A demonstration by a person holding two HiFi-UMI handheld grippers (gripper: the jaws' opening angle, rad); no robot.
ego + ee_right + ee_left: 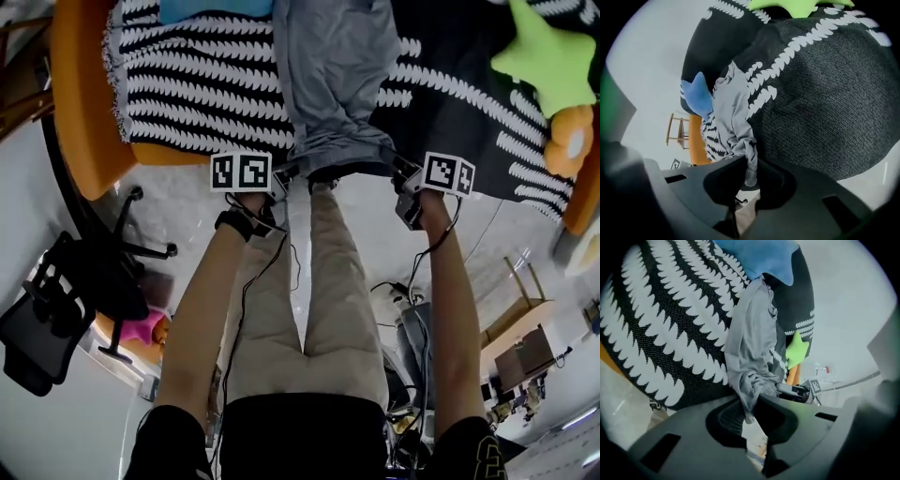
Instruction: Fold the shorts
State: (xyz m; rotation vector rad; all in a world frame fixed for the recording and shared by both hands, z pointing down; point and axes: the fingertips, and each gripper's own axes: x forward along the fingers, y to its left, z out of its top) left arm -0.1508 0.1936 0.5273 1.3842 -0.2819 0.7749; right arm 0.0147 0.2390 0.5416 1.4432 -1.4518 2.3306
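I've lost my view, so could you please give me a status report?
Left gripper, right gripper shut on shorts, near edge. Shorts stretched across blanket. Blue cloth at far end.

Shorts point(333, 84) lay on cloth point(197, 84) over table point(80, 94), near end at the table's front edge. Left gripper point(281, 180) sat at the near-left corner, right gripper point(401, 178) at the near-right, fabric pinched in each. Toy point(548, 56) lay on cloth, right of shorts. Chair point(56, 309) stood left of legs point(309, 300).
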